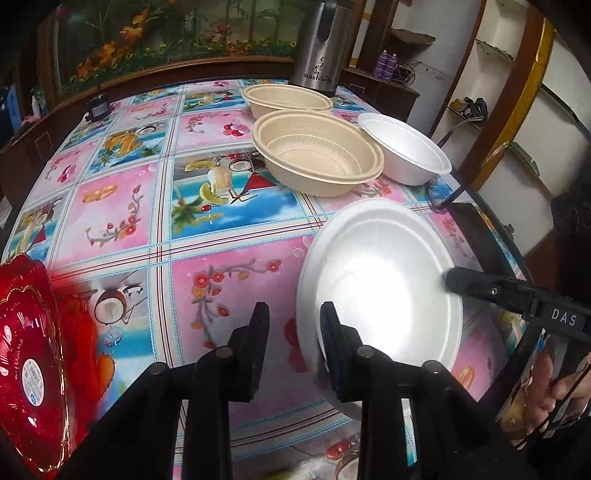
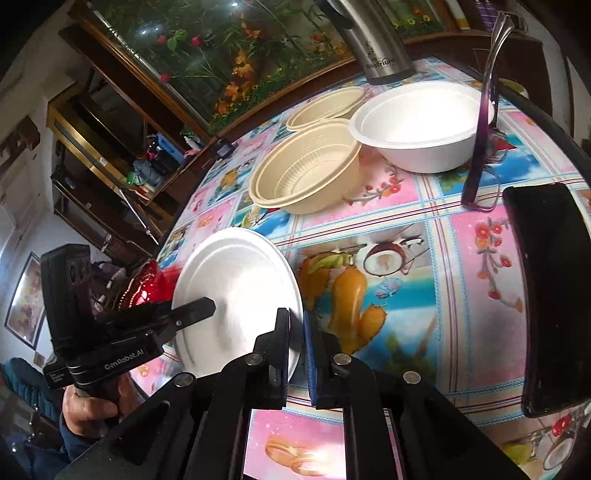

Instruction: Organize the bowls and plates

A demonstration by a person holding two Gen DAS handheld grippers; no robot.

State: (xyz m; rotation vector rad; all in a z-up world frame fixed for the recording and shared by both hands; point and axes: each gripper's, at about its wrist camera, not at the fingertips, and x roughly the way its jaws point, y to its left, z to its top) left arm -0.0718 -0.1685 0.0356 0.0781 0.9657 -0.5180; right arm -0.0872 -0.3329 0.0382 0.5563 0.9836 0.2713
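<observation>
A glossy tablecloth [image 1: 122, 206] printed with fruit and flower squares covers the table, and a wood-framed picture of plants [image 1: 166, 29] runs behind its far edge, with shelving at the sides of the room. The white foam plate [image 1: 380, 288] sits low and right of centre in the left wrist view, tilted. The left gripper [image 1: 294, 308] is closed on its near-left rim, and the right gripper [image 2: 295, 314] is clamped tight on the opposite rim. Above it in the frame stand two beige ribbed bowls [image 1: 317, 155], one behind the other, with a white foam bowl [image 1: 406, 147] just right of the nearer one and a steel flask [image 1: 319, 44] at the top edge. The red plate [image 1: 29, 350] lies at the lower left, close to the table's edge. Only the right wrist view shows a black phone [image 2: 546, 295] at the right and purple spectacles [image 2: 484, 147] beside the foam bowl, as well as the hand [image 2: 88, 406] gripping the left tool. The cloth is bare across the middle and left of the left wrist view, and between the plate and the phone.
</observation>
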